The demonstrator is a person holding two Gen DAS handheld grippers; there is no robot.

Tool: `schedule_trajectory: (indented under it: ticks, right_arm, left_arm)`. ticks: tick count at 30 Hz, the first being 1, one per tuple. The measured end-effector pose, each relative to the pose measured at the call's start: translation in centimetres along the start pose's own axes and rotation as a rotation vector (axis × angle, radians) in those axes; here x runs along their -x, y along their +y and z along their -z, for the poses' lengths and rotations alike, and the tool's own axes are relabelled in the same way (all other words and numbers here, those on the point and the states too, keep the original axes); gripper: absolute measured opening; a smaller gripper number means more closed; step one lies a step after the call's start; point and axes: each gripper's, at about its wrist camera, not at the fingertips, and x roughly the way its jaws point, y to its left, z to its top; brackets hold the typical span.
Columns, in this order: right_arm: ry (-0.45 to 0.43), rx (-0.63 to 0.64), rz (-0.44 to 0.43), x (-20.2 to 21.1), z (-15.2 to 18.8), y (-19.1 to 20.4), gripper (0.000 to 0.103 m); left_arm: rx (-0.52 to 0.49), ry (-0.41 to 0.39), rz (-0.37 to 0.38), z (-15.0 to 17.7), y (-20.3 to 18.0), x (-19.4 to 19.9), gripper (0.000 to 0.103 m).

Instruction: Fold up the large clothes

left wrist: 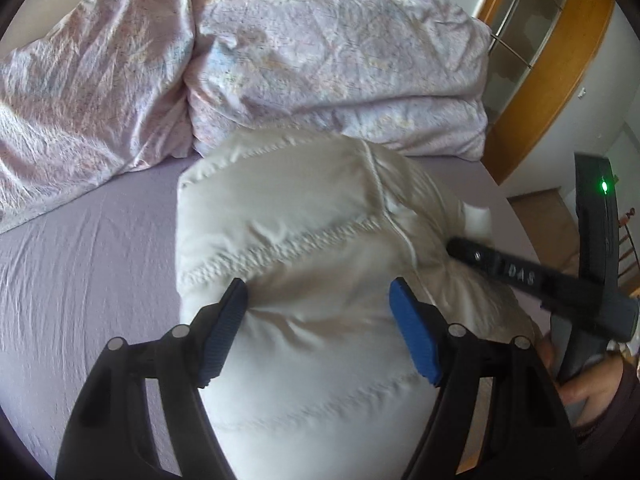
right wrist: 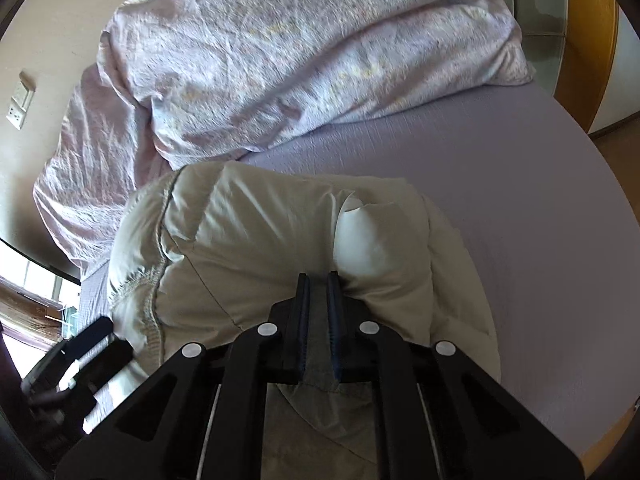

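Note:
A white puffy jacket lies bunched on the lilac bed sheet. My left gripper hangs over its near part, blue pads wide open, and the padded cloth bulges up between them. My right gripper is shut on a fold of the jacket, with a strip of grey-looking cloth pinched between its pads. In the left wrist view the right gripper reaches into the jacket's right side. The left gripper shows dimly at the lower left of the right wrist view.
A crumpled pink patterned duvet is heaped along the far side of the bed. A wooden door frame with glass stands to the right. A person's hand holds the right gripper. A wall socket is on the left wall.

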Motion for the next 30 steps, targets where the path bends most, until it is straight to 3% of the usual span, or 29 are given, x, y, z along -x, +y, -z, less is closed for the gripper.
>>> schedule_trajectory:
  ticks: [9,17,30]
  right_arm:
    - [-0.006,0.001,0.007,-1.2,0.8,-0.9,0.008]
    - [-0.032,0.017,0.008,-2.1,1.4,-1.5,0.007]
    - [-0.07,0.036,0.004,-2.7,2.1,-1.8,0.007]
  left_arm:
    - [-0.066,-0.041,-0.075,-0.6,-0.8,-1.2,0.075]
    - [-0.119,-0.089,-0.148,-0.1,-1.6,-3.0,0.094]
    - [-0.12,-0.104,-0.178,0.5,-1.4,-5.1,0.101]
